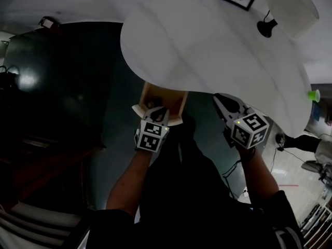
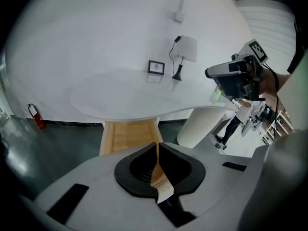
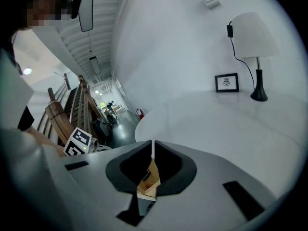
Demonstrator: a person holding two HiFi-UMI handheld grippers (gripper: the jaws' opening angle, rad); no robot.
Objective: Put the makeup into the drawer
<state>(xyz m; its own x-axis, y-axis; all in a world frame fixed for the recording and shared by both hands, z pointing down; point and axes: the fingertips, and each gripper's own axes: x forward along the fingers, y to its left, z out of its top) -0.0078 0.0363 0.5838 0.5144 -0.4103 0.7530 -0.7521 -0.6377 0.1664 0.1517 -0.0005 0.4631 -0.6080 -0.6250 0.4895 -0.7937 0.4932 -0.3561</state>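
Nearest, the left hand-held gripper and the right hand-held gripper both have their jaws together, empty. No makeup shows anywhere; it probably already lies in the open pale wooden drawer under the white rounded surface, leaving only the closing.

The left gripper and right gripper are pale grey with black pads. Their cubes bear black-and-white squares.

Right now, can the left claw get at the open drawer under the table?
Probably yes. The left claw hangs just over the front of the pulled-out wooden drawer, nothing between them, jaws together and empty. The white table covers only the drawer's back part.
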